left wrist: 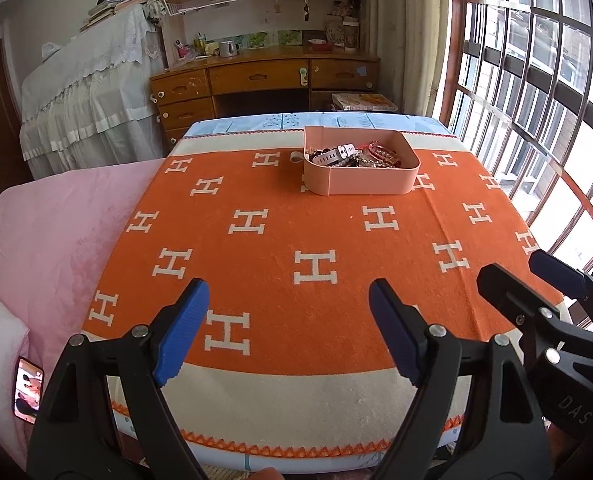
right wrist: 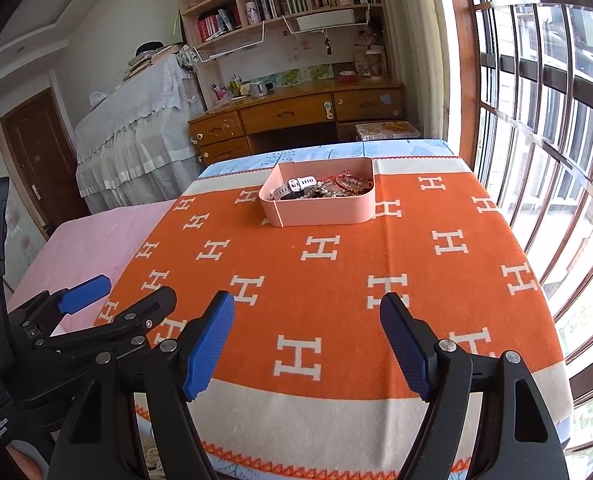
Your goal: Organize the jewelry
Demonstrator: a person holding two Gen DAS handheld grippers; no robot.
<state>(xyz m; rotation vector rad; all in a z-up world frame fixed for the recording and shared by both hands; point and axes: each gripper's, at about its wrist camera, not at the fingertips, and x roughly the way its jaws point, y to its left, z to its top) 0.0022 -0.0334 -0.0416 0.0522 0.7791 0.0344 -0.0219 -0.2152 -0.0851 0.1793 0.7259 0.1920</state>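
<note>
A pink box [left wrist: 360,178] [right wrist: 320,212] stands at the far side of the table on an orange cloth with white H marks [left wrist: 296,232] [right wrist: 336,272]. Inside lie a white watch [left wrist: 338,152] [right wrist: 298,184], red bracelets [left wrist: 380,150] [right wrist: 352,182] and a tangle of beads and chains. My left gripper [left wrist: 288,328] hovers open over the near part of the cloth, nothing between its blue pads. My right gripper [right wrist: 308,340] is open too, beside the left one and equally far from the box. Each shows in the other's view: right gripper [left wrist: 528,276], left gripper [right wrist: 124,296].
A pink bed cover [left wrist: 56,240] borders the table on the left, with a phone [left wrist: 28,390] lying on it. Behind the table stand a wooden desk [left wrist: 264,80] and bookshelves. A barred window [left wrist: 536,100] runs along the right side.
</note>
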